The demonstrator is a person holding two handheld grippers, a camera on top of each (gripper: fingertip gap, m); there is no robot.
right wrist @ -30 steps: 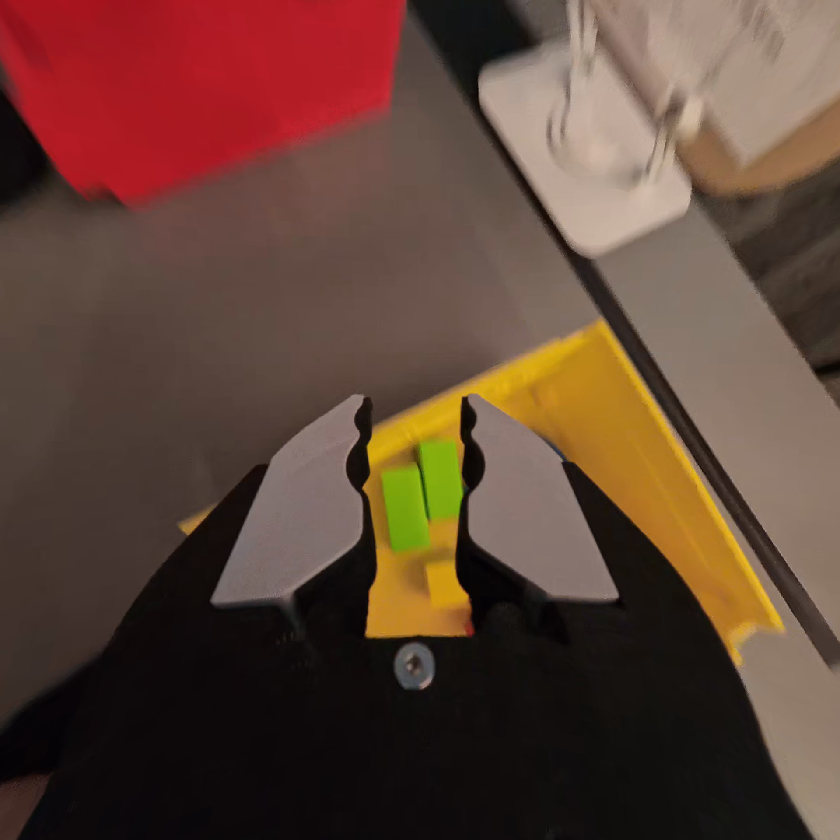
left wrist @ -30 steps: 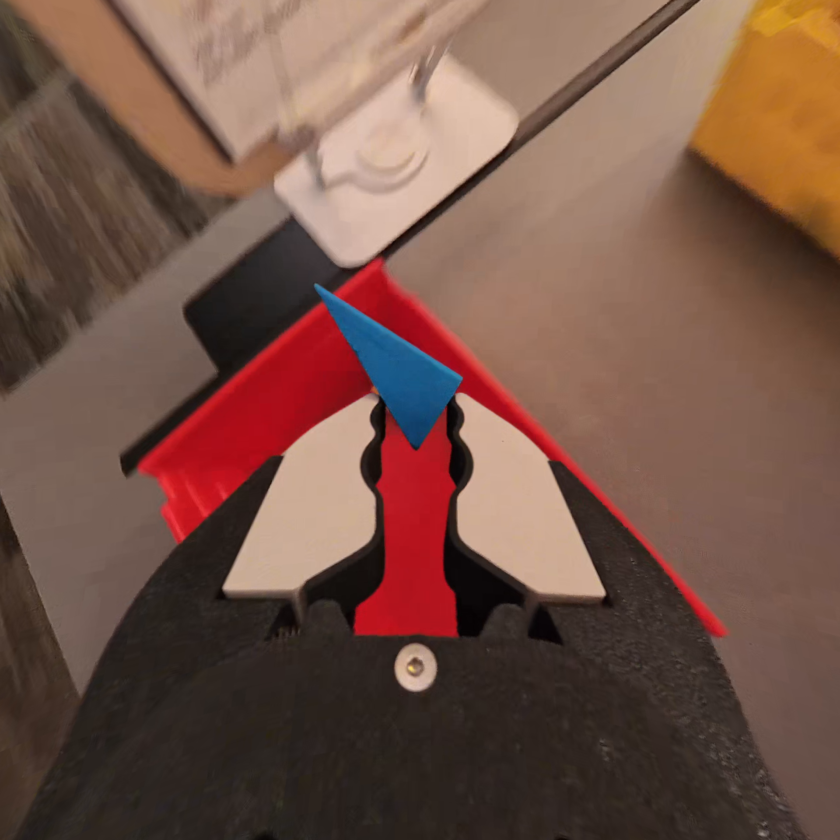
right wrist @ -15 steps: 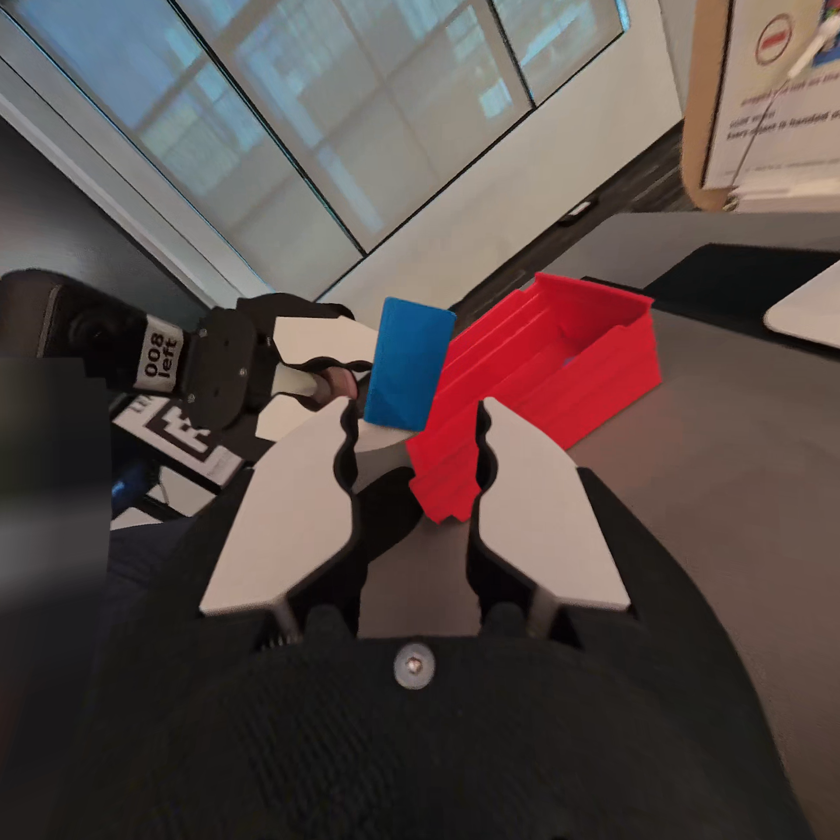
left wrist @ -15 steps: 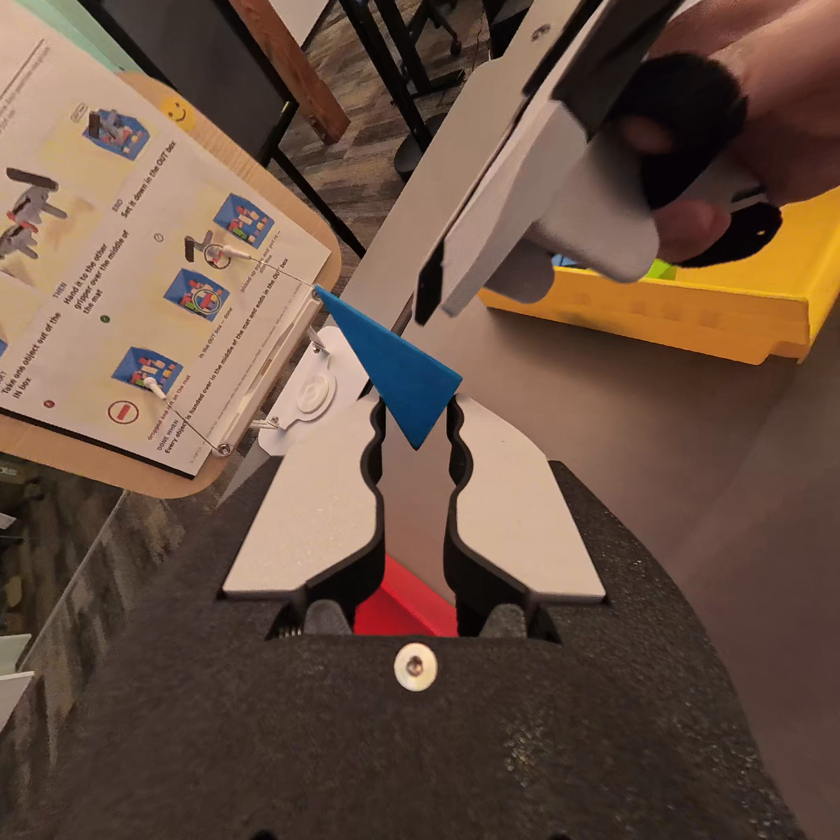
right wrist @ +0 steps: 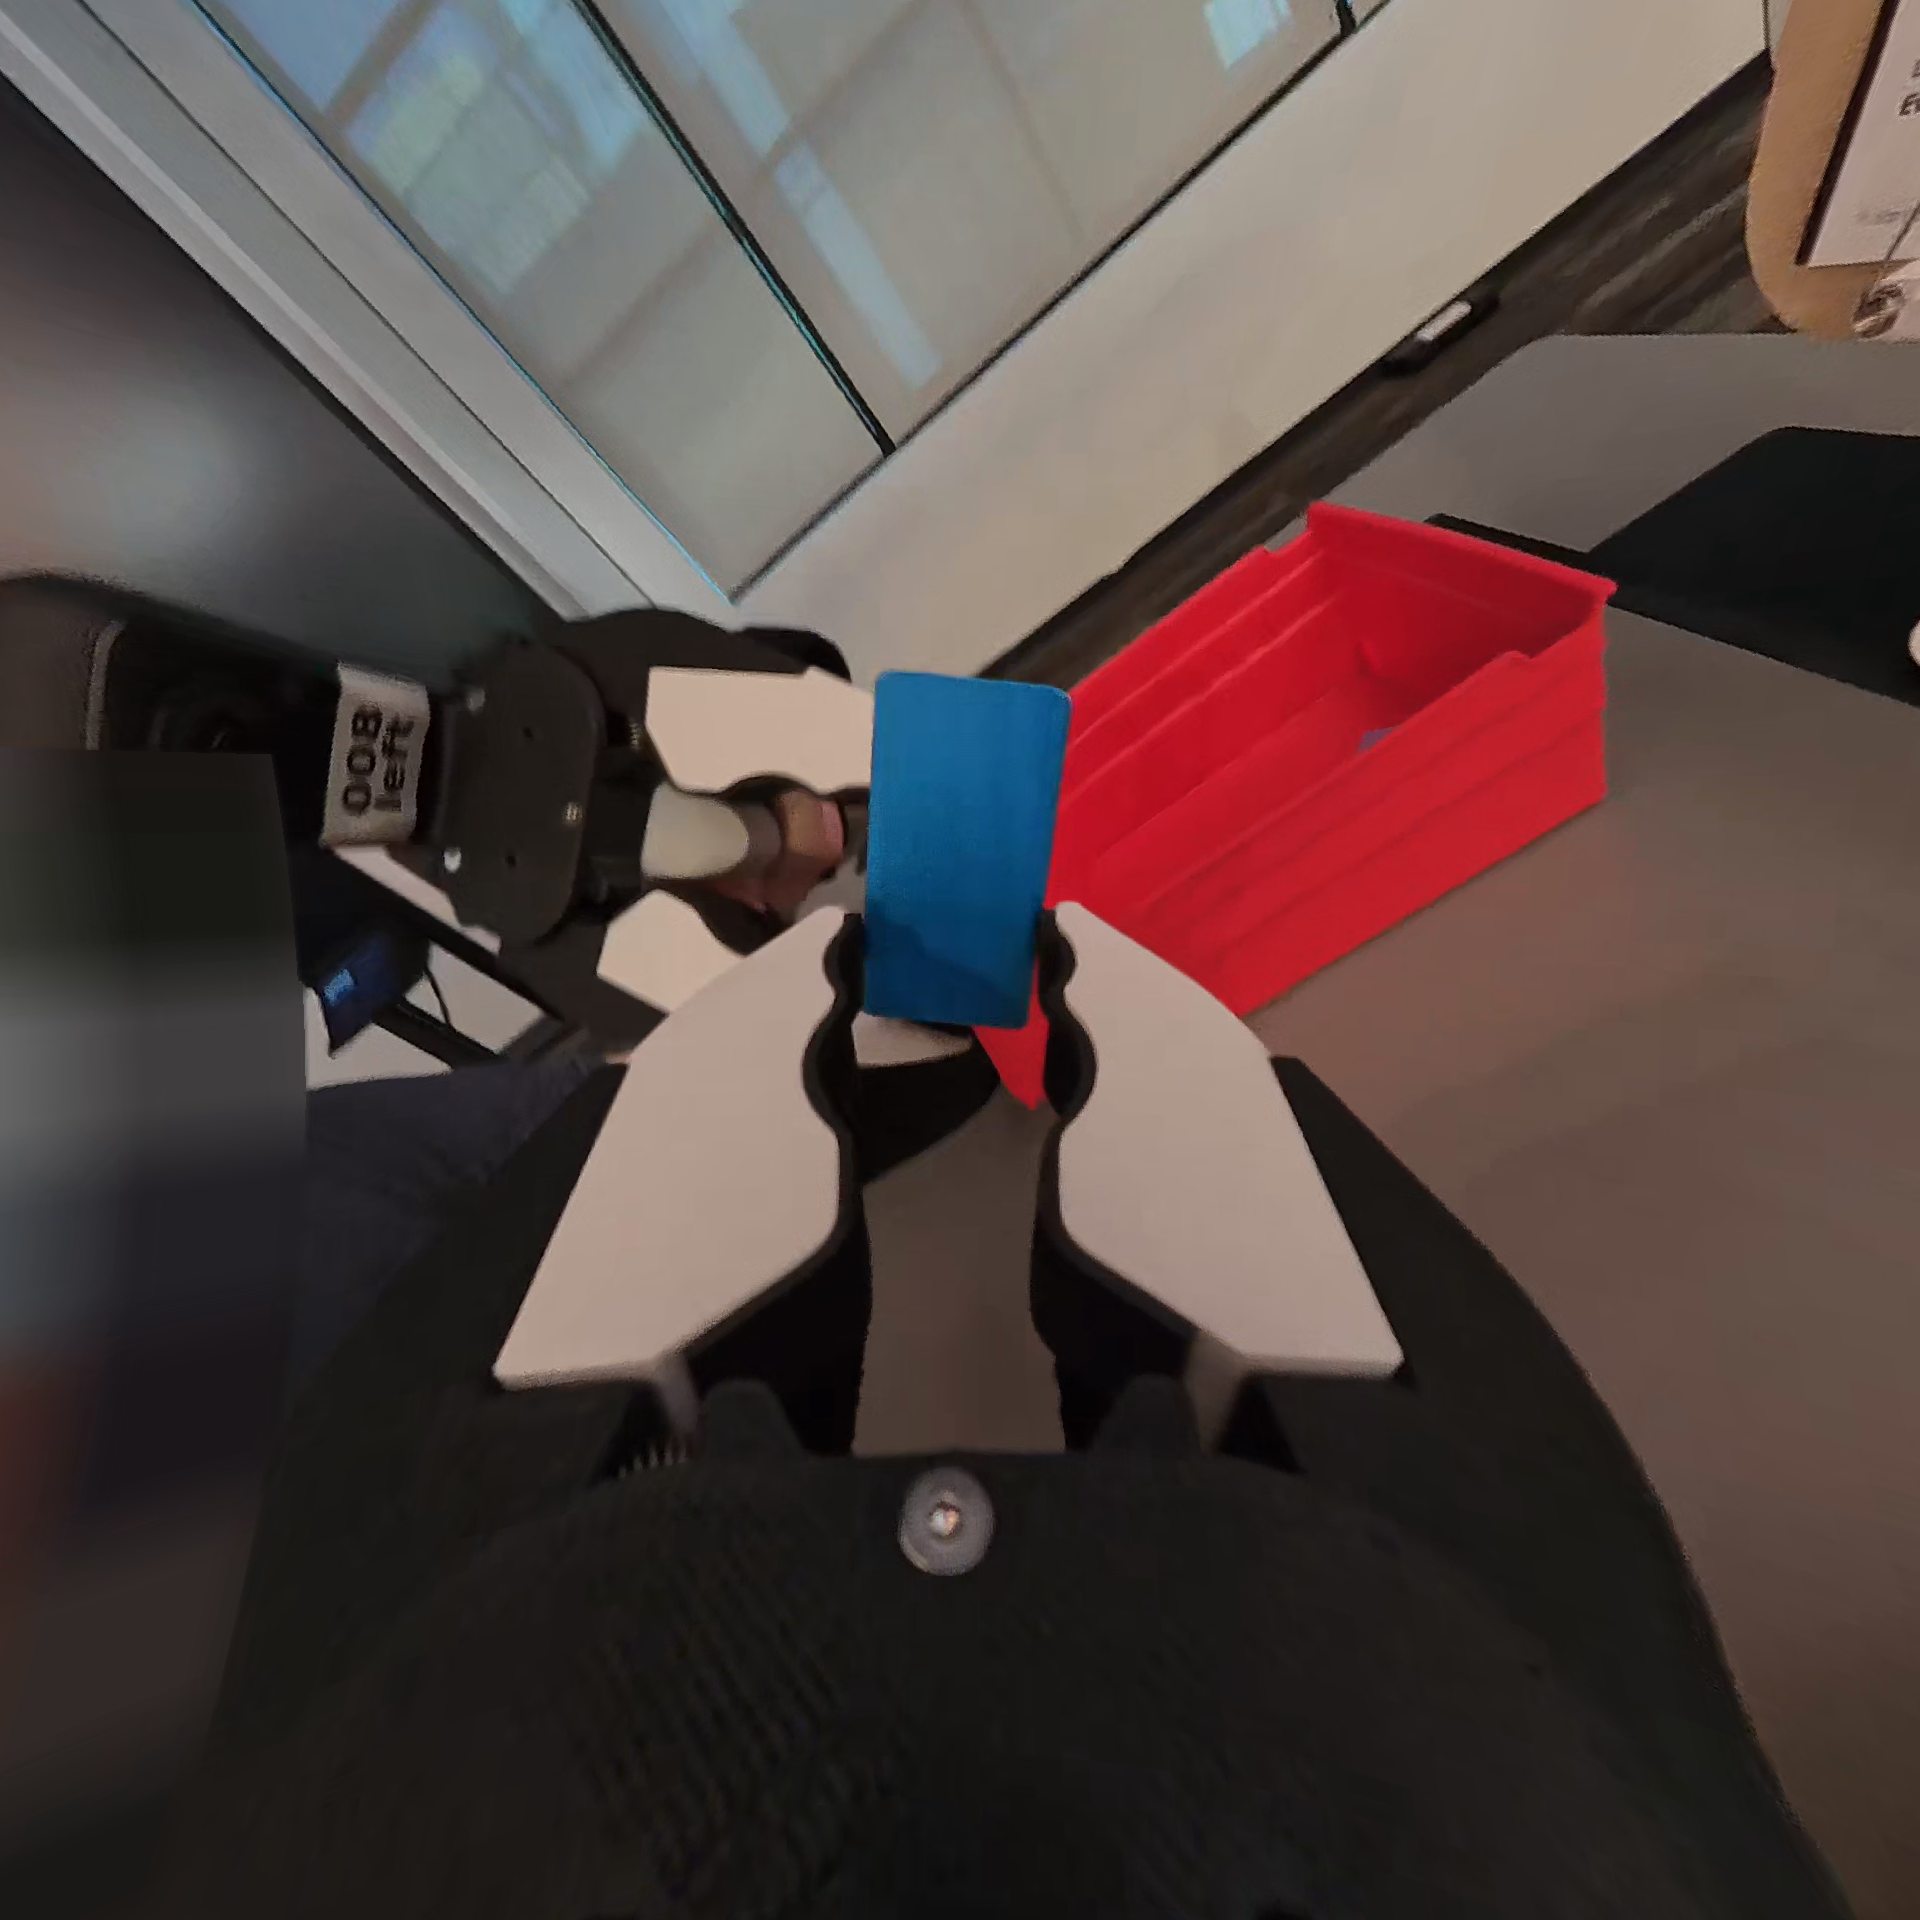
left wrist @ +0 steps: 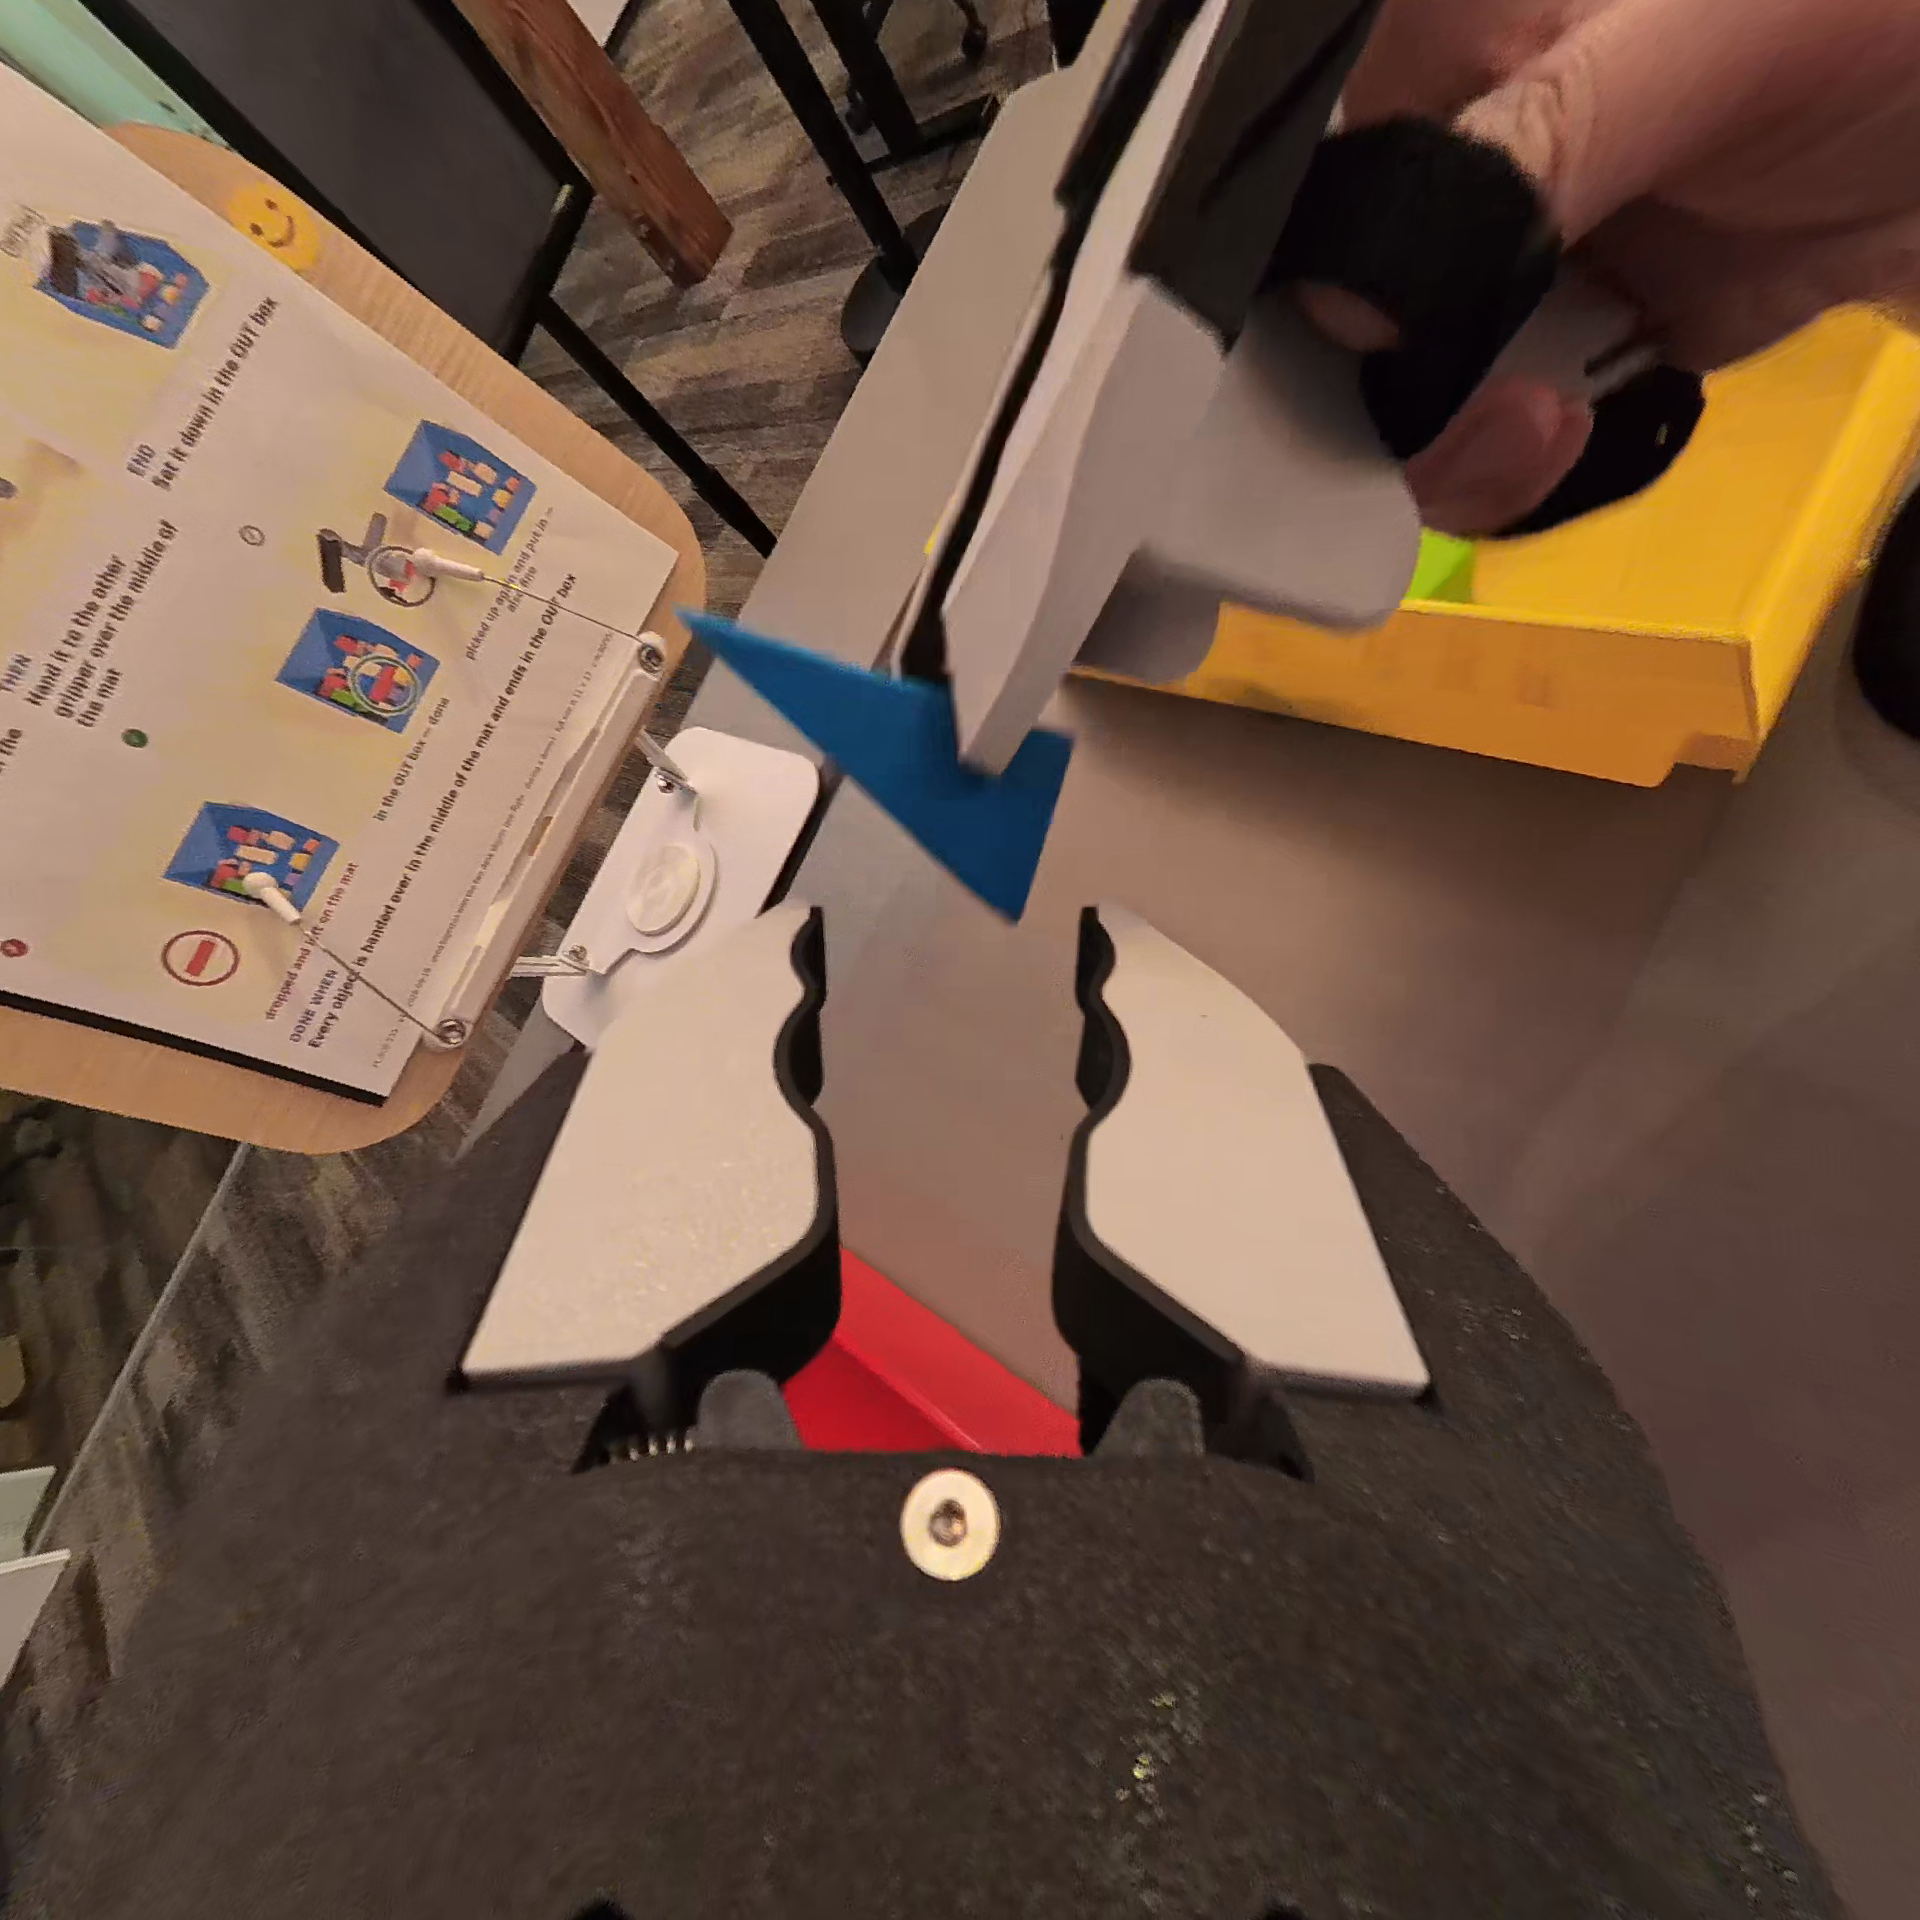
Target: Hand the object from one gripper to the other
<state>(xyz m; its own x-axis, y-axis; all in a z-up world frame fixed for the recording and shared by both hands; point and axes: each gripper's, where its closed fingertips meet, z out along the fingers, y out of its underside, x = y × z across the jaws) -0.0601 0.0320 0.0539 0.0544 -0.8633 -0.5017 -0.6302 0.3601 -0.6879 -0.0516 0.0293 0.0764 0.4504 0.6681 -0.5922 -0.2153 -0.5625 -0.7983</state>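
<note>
One blue wedge was seen, pinched at its lower end between the right gripper's tips above the table, while the left gripper's jaws were spread just clear of it. A printed sheet on a wooden board and one yellow bin were shown by the left view only. One ribbed red bin was seen whole in the right view alone, where the wedge appeared as a matte rectangle rather than a triangle.
</note>
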